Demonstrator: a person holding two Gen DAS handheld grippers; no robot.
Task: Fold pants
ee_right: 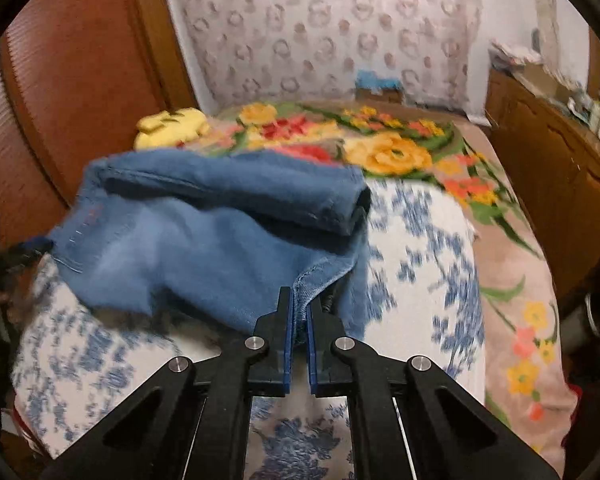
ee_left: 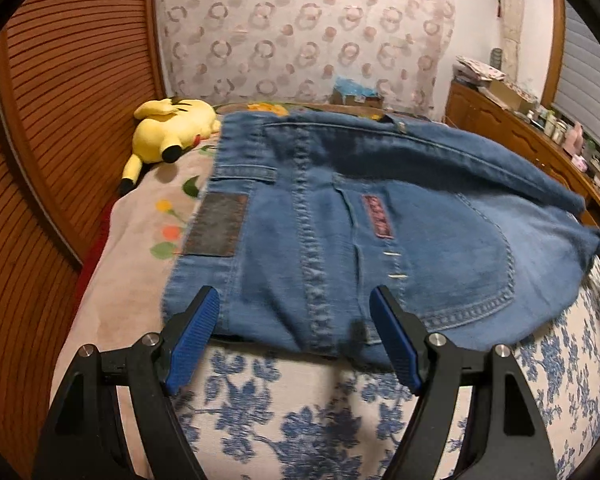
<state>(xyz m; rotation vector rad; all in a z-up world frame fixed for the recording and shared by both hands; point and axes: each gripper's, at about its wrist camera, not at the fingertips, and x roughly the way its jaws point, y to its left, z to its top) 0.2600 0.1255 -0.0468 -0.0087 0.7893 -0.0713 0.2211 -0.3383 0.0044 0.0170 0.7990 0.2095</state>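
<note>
My left tongs (ee_left: 294, 326): jaws spread wide, nothing between the pads, hovering at the near edge of the jeans (ee_left: 340, 216), centre frame. My right tongs (ee_right: 299, 312): clenched on a hem of the jeans (ee_right: 204, 240), lower centre. Jeans: folded, lying on a blue-flowered white cover (ee_left: 284, 412) on the bed. Yellow plush toy (ee_left: 168, 128): upper left, on the flowered blanket (ee_right: 380, 148). Cardboard box (ee_left: 358, 98): upper centre by the curtain, holding something blue, too blurred to name.

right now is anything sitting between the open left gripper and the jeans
Nothing visible. The left gripper is open with its fingers straddling the near edge of the jeans, only blue-flowered bedspread below. The yellow plush toy lies off to the side, clear of the path.
</note>
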